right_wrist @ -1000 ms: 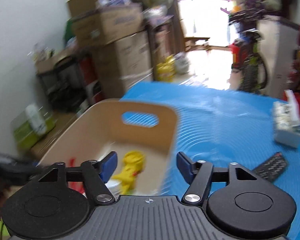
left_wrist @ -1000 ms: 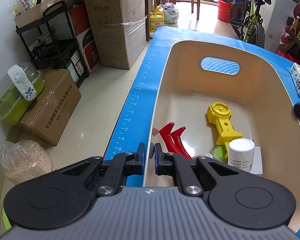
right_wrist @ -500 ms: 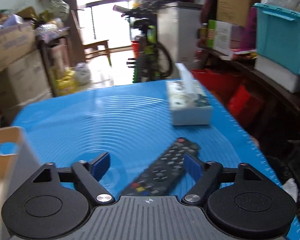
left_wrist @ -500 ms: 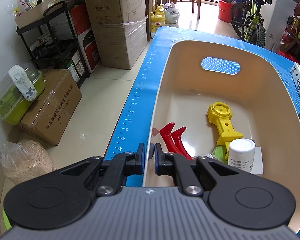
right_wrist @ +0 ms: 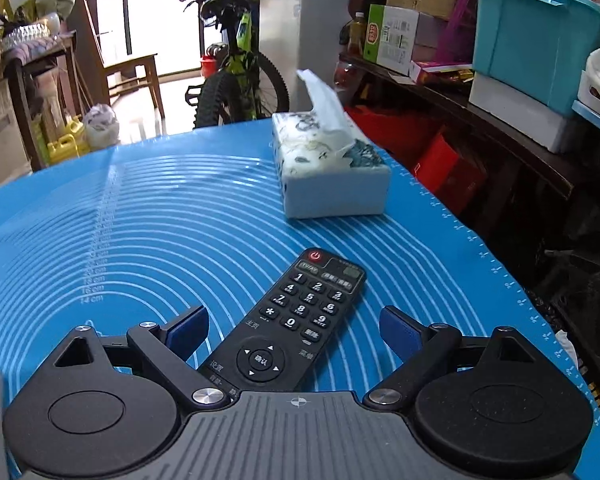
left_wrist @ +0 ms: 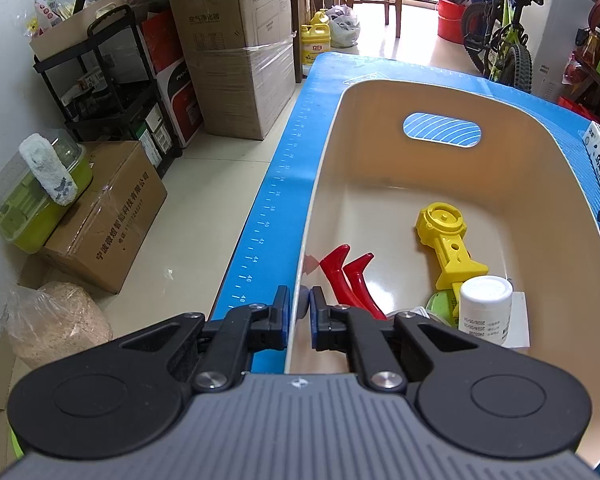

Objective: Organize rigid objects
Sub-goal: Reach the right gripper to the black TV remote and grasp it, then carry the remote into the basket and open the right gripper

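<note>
- We kept our left gripper (left_wrist: 299,307) pinched on the near rim of the beige bin (left_wrist: 572,184).
- Our right gripper (right_wrist: 294,320) had its jaws wide, straddling the remote (right_wrist: 296,324) lying on the tabletop (right_wrist: 140,240).

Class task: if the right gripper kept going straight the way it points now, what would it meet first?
Most likely the remote control on the blue mat, lying between the open right gripper fingers. The tissue box lies beyond; depth is uncertain.
</note>
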{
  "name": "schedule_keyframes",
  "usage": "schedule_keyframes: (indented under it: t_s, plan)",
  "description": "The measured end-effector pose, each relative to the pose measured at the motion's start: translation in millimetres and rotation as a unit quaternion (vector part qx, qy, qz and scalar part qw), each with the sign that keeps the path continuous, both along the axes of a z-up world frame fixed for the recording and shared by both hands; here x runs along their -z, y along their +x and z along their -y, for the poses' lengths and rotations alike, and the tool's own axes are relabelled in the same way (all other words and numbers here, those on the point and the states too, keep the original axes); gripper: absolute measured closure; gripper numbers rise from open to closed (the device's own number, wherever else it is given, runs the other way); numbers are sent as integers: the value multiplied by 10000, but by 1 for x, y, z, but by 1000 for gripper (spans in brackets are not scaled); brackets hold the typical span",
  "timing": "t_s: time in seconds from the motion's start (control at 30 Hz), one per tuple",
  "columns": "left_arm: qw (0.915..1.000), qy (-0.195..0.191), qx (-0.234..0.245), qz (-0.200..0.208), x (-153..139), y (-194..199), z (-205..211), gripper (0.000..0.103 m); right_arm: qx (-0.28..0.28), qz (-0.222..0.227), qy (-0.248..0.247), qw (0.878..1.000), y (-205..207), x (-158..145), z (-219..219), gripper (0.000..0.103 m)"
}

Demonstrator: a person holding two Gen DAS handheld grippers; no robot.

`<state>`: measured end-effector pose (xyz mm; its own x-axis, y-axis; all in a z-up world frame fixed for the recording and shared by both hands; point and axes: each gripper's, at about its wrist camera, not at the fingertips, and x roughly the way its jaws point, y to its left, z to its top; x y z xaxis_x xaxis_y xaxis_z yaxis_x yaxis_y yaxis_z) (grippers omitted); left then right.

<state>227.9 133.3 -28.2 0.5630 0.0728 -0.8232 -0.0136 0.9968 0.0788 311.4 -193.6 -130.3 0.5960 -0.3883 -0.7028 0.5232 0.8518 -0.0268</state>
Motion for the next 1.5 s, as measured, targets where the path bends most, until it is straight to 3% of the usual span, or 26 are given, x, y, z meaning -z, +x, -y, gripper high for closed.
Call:
schedule_keyframes:
  t_s: [0.17, 0.33, 0.43, 0.5, 0.6, 1.0, 1.3, 1.5]
  plan:
    - [10000, 15, 3, 1, 0, 0, 1, 91, 57, -297, 227, 9993, 11, 17, -1, 10]
    - [10000, 36, -2, 6, 0, 0, 1, 90, 32, -15, 195, 9998, 3, 19, -2, 13]
    - [10000, 31, -9, 6, -1, 0, 0, 89, -25, 84, 133, 9999, -3, 18, -1, 23]
    - [10000, 38, -2, 6, -1, 0, 0, 89, -139, 160, 112, 9997, -7, 15, 0, 39]
    - [10000, 12, -8, 5, -1, 1, -2, 89, -124, 148, 173, 9997, -9, 13, 4, 48]
    - [10000, 12, -11, 3, -1, 1, -3, 89, -280, 471, 243, 9982, -33, -6, 9, 49]
    - [10000, -2, -18, 3, -1, 1, -2, 89, -792, 771, 405, 9931, -47, -50, -8, 49]
    - [10000, -18, -24, 3, 0, 0, 0, 89, -1394, 1176, 506, 9819, -58, -94, -34, 49]
